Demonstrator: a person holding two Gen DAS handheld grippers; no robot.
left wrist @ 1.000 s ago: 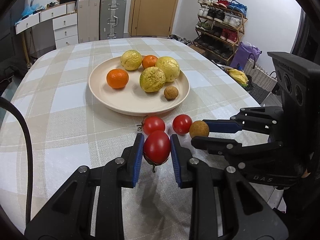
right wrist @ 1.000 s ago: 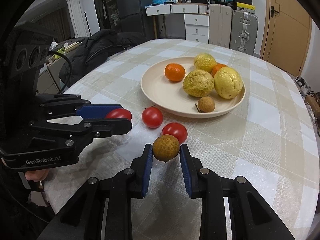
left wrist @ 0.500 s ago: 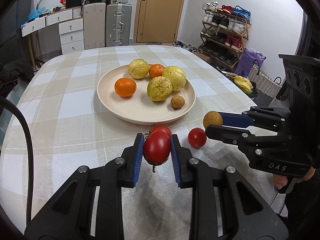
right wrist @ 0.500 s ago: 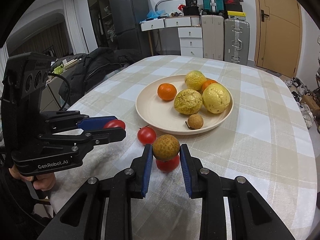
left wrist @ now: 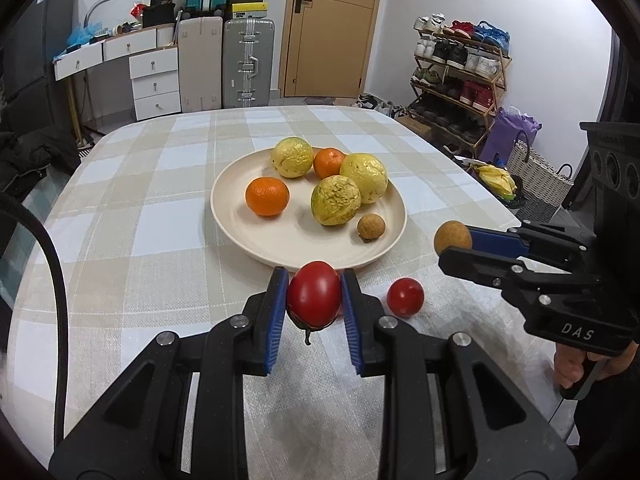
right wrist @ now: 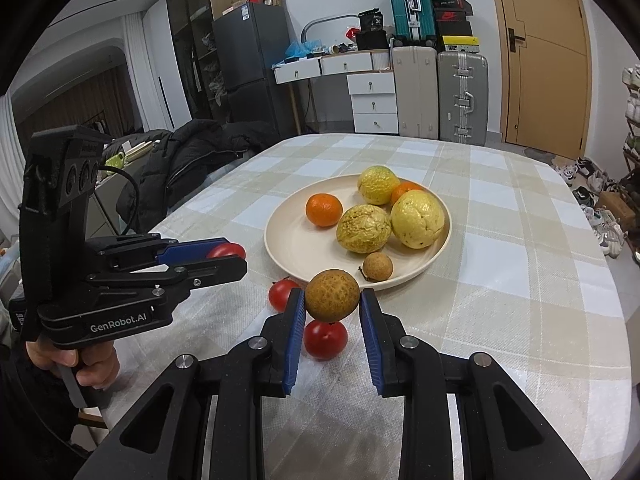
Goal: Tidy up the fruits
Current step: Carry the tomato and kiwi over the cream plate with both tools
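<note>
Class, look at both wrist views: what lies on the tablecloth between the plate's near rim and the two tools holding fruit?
Two loose tomatoes lie on the tablecloth just short of the plate. The right wrist view shows both; the left wrist view shows one clearly.

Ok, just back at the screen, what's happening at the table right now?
A person is sorting fruit with a handheld gripper in each hand. The left gripper is shut on a red tomato, held just short of the plate. The right gripper is shut on a brown longan. The plate holds two oranges, three yellow fruits and another longan. Two tomatoes remain on the tablecloth.
</note>
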